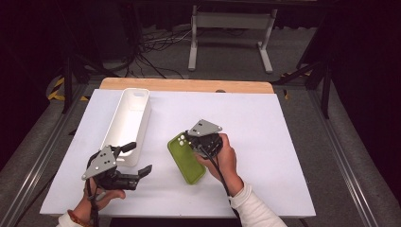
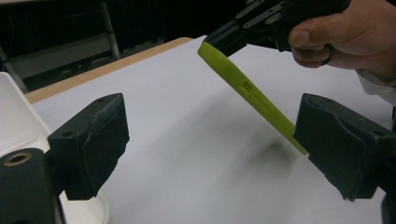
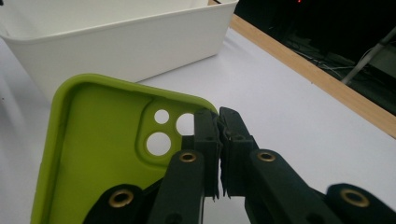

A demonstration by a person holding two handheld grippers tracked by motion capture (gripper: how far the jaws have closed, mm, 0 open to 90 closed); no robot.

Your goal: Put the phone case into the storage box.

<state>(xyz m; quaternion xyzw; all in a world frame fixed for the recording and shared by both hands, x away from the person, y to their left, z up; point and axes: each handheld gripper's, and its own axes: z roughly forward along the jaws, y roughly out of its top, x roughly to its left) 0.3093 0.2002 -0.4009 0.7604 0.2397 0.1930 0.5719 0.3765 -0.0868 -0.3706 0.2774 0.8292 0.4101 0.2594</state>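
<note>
A lime-green phone case (image 1: 186, 163) hangs tilted over the white table, its camera-cutout corner uppermost. My right gripper (image 1: 191, 139) is shut on that corner's rim; in the right gripper view the jaws (image 3: 218, 116) pinch the edge beside the round holes of the case (image 3: 98, 149). In the left gripper view the case (image 2: 252, 95) slants down from the right gripper (image 2: 224, 39), and its low end is hidden behind my own jaw. My left gripper (image 1: 141, 157) stands open at the front left, with nothing between its fingers (image 2: 88, 140).
A long white bin (image 1: 127, 118) lies at the left of the white table sheet (image 1: 265, 142), right next to my left gripper; its wall (image 3: 116, 46) is close behind the case. A wooden strip (image 1: 189, 85) borders the far edge. Cables and a metal stand are on the floor beyond.
</note>
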